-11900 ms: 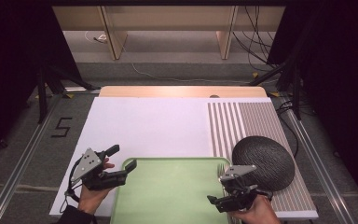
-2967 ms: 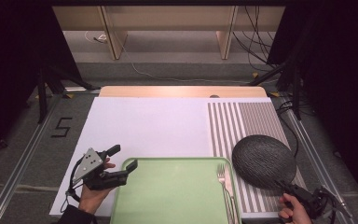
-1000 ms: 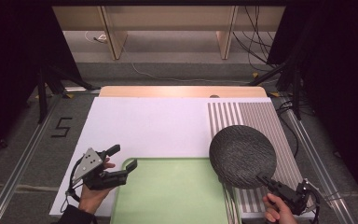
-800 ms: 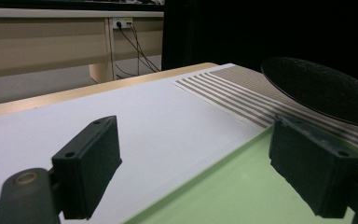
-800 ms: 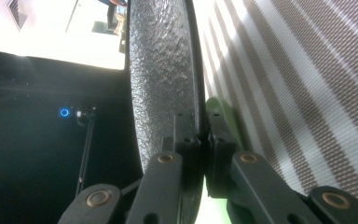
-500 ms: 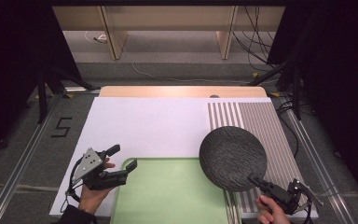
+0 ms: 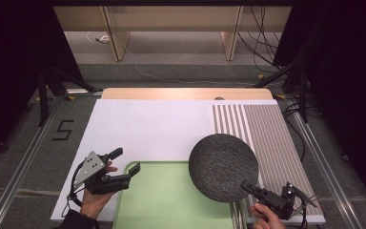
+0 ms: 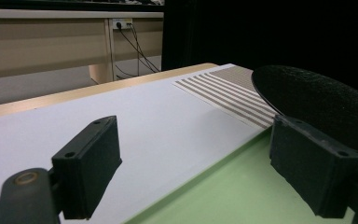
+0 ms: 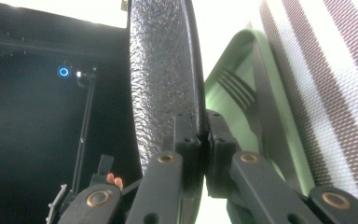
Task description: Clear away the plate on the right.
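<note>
Since a moment ago I have carried the dark plate (image 7: 223, 167) leftward off the striped mat (image 7: 267, 143), so it now hangs partly over the right end of the green tray (image 7: 171, 200), while my left hand has not budged. Nearest to me, my right gripper (image 7: 249, 187) is clamped on the plate's near rim, its jaws pressed together with only the thin edge between them; in the right gripper view the plate (image 9: 161, 88) stands edge-on in that pinch, with a fork (image 9: 235, 86) lying in the tray (image 9: 242, 121) just beyond it. My left gripper (image 7: 124, 168) rests at the tray's left corner with its jaws wide apart and nothing between them; from the left gripper view I see the plate (image 8: 317, 102) hovering just past the right-hand jaw. Farther out lies the bare white board (image 7: 152, 129), then the wooden table edge (image 7: 186, 93). What worries me is the grip: I hold a broad plate by one small spot on its rim, so its weight could pivot it in the pads and let it slip or droop. If I lower it without minding the fork, the plate may land on the tines and sit crooked or clatter.
</note>
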